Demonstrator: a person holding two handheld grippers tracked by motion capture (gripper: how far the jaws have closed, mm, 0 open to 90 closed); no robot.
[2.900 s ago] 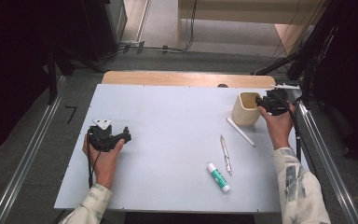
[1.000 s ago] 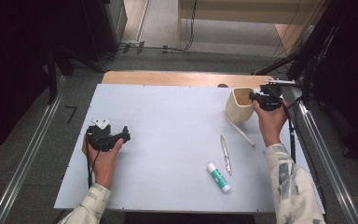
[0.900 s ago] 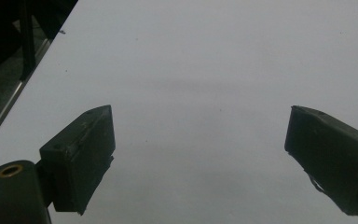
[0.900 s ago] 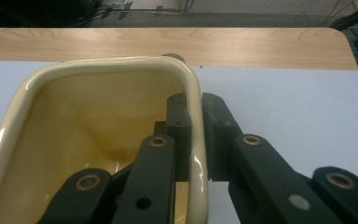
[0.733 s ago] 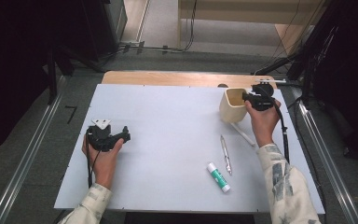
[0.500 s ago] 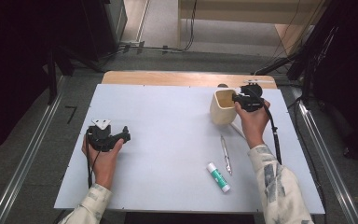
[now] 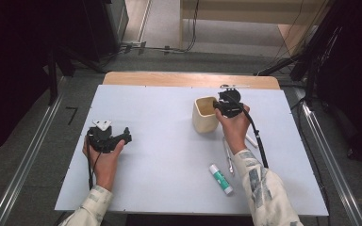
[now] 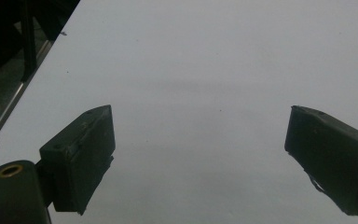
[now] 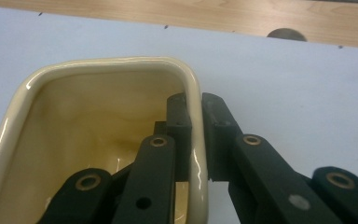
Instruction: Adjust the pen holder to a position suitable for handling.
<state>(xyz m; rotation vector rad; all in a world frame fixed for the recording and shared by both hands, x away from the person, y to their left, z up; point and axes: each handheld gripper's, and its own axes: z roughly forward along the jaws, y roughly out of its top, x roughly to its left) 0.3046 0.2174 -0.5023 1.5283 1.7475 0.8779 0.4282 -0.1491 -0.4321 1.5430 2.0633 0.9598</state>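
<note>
White board covers the table where we work, with a strip of wood along its far edge and dark floor around it.

Our right gripper is clamped on the wall of the cream cup: one jaw stands inside, the other outside, and the rim is pinched between them. In the high view this cup is right of centre in the frame, a little above the middle, with the right gripper at its right side. We judge that the step in hand is carrying or sliding the cup across the board toward the middle; whether its base touches the surface we cannot tell.

The cup stands upright. Its long axis is vertical and its mouth points up, so we see the empty inside. The next move calls for a steady grip and a level wrist, because a hold on one wall only lets the cup tip easily.

Our left gripper rests at the left of the frame, well apart, with jaws wide and nothing between them.

Below the cup, in the lower right part, lie a pen and a glue stick, near the right forearm.
</note>
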